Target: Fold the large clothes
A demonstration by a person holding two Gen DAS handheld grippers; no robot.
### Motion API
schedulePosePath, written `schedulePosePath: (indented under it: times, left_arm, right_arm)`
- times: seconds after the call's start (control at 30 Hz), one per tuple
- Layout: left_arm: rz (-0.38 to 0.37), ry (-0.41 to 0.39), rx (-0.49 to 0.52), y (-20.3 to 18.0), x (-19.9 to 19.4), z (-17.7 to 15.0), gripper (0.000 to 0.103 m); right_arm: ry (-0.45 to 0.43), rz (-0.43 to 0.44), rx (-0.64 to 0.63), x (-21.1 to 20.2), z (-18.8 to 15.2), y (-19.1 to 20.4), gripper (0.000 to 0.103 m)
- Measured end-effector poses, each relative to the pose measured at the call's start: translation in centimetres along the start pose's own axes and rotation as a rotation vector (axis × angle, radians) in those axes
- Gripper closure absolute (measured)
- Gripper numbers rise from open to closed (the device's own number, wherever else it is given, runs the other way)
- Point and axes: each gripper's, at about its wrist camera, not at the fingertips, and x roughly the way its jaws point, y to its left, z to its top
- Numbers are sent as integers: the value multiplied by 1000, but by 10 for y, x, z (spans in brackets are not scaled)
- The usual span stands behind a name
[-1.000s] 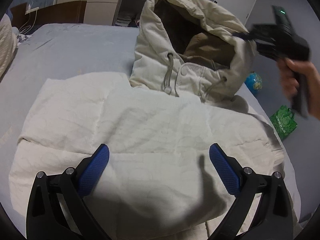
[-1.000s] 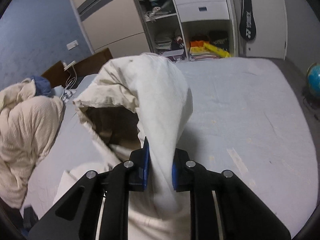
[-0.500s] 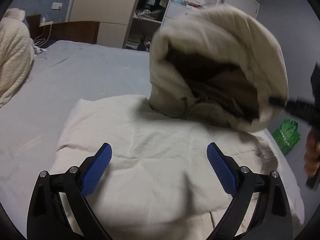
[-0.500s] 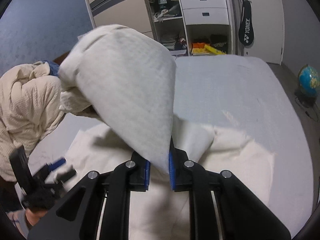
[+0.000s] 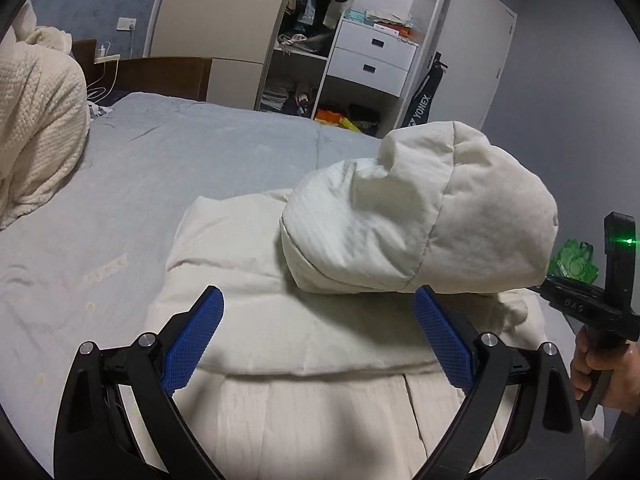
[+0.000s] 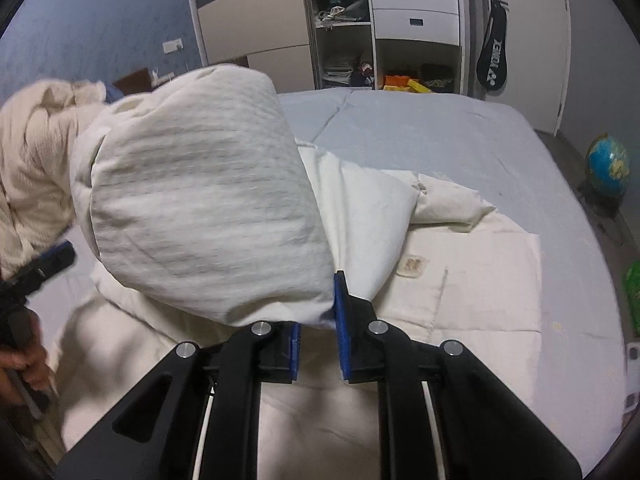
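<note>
My right gripper (image 6: 318,334) has its blue pads pinched on the edge of the hood (image 6: 200,216) of the cream hooded jacket (image 6: 460,280), and the puffed hood hangs just ahead of the fingertips and to their left, turned over above the jacket's body; my left gripper (image 5: 316,336) stands wide, its blue pads (image 5: 192,344) spread apart with nothing between them, poised just over the near part of the jacket; seen from that left tool, the hood (image 5: 420,220) sits ahead and to the right, resting on the folded body, and my right hand (image 5: 600,376) with its black tool shows at the far right edge; the jacket lies flat on the grey bed (image 5: 168,152), which stretches away ahead of both tools; on the bed to the left of the left gripper a cream knitted blanket (image 5: 36,128) is heaped; to the right of the right gripper, off the bed's edge, a globe (image 6: 608,168) stands on the floor and a green bag (image 5: 576,264) lies nearer; beyond the bed, straight ahead, an open wardrobe (image 6: 344,28) holds folded clothes on its shelves and hanging garments above; beside it a white unit has two closed drawers (image 6: 416,8), with orange and yellow things in the open cubby (image 6: 412,76) under them; a black racket bag (image 6: 494,60) hangs to the right of that.
</note>
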Motion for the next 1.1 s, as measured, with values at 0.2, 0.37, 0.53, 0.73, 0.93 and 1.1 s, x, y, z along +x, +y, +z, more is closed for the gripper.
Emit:
schedulePosePath:
  times: [0.2, 0.37, 0.53, 0.73, 0.93, 1.1]
  left_arm:
    - [3, 46, 17, 2, -4, -15, 11]
    - [11, 71, 36, -2, -8, -27, 11]
    - [18, 73, 35, -1, -22, -34, 11]
    - [24, 75, -10, 10, -32, -37, 11]
    - [26, 88, -23, 14, -28, -39, 11]
    - [25, 101, -40, 19, -24, -40, 11]
  right_arm:
    - [-33, -14, 3, -28, -15, 7, 77]
    - [-54, 120, 174, -52, -21, -2, 46]
    - [-63, 235, 348, -57, -14, -3, 43]
    - [-132, 198, 242, -61, 45, 26, 29]
    - [-111, 111, 104, -38, 125, 58, 18]
    - [-35, 52, 29, -7, 148, 76, 18]
